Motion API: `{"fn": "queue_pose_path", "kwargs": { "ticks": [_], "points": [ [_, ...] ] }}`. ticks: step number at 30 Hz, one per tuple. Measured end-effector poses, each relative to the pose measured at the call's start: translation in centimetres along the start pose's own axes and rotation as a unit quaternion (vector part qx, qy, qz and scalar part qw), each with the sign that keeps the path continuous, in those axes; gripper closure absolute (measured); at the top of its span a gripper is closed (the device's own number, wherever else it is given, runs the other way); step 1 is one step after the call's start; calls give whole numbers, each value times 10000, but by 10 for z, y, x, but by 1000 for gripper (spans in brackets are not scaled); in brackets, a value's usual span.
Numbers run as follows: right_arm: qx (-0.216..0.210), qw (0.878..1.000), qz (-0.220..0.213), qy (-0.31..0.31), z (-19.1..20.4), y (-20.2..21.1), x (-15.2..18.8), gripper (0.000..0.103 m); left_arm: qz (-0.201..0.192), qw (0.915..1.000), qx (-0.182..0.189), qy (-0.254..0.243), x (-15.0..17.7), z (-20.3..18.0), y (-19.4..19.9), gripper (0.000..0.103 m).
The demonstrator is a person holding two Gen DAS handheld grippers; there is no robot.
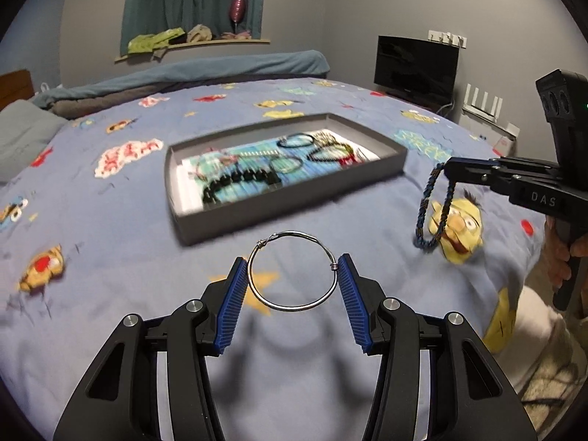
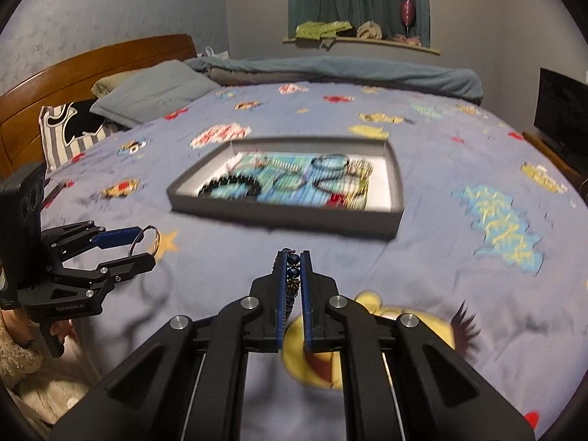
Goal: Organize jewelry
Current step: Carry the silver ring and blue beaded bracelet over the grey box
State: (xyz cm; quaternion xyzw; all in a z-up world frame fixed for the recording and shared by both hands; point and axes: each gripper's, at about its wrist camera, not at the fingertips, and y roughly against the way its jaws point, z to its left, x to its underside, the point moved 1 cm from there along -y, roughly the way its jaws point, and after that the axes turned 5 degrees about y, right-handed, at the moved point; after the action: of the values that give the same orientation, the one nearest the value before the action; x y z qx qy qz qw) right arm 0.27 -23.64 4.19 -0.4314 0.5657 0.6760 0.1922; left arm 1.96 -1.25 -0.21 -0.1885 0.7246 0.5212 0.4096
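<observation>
While both tongs carry a piece above the bed (image 1: 110,330), the relation that matters is where the grey tray (image 1: 367,172) lies from each. In the left wrist view the left tongs (image 1: 293,275) stand at the lower centre, spread fairly wide, with a silver wire bangle (image 1: 292,271) bridged across the gap: its sides press against the blue ribbed pads (image 1: 235,294), and its plane lies roughly flat, facing upward. The tray sits straight ahead, in the middle of the frame, with its long axis running left to right and tilting up toward the right; bracelets already lie inside, blurred.

At the right edge of that view, the right tongs (image 1: 446,171) are pinched on a dark blue braided bracelet (image 1: 430,209), which hangs down as a loop just over the bedspread. In the right wrist view these tongs (image 2: 294,261) sit at the lower centre, nearly closed on the beaded strand (image 2: 292,275), with the tray ahead and slightly left, its near wall facing them.

Judging by both views, the two pieces seem about equally close to the tray; the coming move for either is likely a short carry forward over the near wall, then a release.
</observation>
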Motion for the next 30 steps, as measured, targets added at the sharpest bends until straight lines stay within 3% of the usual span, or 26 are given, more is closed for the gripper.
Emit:
{"fn": "queue_pose_path", "kwargs": {
  "ticks": [8,16,24,30],
  "points": [
    [72,9993,-353,-114,-19,-6,-55,96,97,9999,-106,40,-44,16,-18,51],
    [-108,9993,-293,-203,-23,-47,-90,96,496,9983,-251,191,-78,36,-53,51],
    [-430,9986,-86,-305,-12,-91,-89,96,1077,9934,-367,165,-89,44,-104,51],
    [-348,9974,479,-417,-23,-127,-73,96,1406,9898,-225,56,-86,40,-123,51]
  ]
}}
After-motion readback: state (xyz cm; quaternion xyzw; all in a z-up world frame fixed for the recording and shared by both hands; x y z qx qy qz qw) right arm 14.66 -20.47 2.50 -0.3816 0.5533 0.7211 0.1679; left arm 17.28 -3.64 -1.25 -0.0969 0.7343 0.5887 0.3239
